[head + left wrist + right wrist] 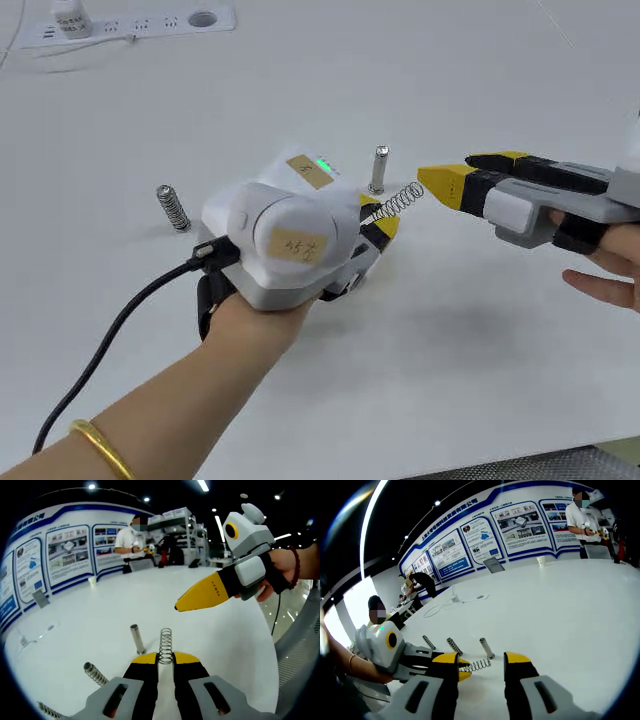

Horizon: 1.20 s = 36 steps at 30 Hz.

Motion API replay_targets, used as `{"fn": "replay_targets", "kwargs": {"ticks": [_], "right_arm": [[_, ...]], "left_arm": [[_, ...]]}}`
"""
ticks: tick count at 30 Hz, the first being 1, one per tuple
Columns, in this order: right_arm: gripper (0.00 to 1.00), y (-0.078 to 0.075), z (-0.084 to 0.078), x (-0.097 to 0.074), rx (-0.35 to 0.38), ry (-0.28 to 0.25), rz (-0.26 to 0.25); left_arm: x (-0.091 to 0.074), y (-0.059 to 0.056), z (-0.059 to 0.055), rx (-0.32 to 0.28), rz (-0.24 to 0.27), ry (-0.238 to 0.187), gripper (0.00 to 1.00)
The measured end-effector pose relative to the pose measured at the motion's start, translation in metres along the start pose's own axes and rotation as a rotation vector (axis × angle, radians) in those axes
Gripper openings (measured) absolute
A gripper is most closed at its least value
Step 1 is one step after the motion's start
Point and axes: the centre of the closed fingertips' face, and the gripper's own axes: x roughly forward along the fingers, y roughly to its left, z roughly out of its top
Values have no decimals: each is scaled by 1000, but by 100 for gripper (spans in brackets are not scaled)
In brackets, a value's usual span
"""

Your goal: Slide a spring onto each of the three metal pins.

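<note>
The left gripper (165, 658) has its jaws clamped on one end of a spring (165, 642). The rest of the coil sticks out past the yellow tips, clear of the white surface (480, 330). The bare pin (380, 168) stands upright on that surface, just beside the held spring and on its far side from the person.

The right gripper (445, 168) comes in from the other side of the bare pin with its jaws apart. In its own view the spring lies across the gap between them. One yellow tip sits right at the spring's free end, but I can't tell whether they touch.

A coiled pin (173, 207) stands well apart from the bare pin, beyond the left gripper. In the right gripper view another coiled pin (427, 641) stands in line with them, farthest from the bare pin.
</note>
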Motion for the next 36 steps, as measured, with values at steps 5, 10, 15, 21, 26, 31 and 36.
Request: {"fn": "replay_targets", "kwargs": {"ticks": [5,10,15,21,26,31,36], "right_arm": [[33,6,-1,0,22,16,15],[32,13,-1,2,69,21,41],[30,19,1,6,110,16,65],[29,30,5,10,159,5,116],[28,35,6,12,189,3,139],[26,42,6,11,202,6,159],[23,47,9,11,235,0,175]], "left_arm": [[-12,2,8,-17,10,-44,10],[-23,4,19,-127,13,-118,10],[-31,8,22,-177,16,-144,10],[-36,7,25,-249,-6,-179,10],[-39,7,28,-361,-24,-224,10],[-41,7,32,-411,-41,-253,10],[-42,5,34,-421,-50,-264,10]]}}
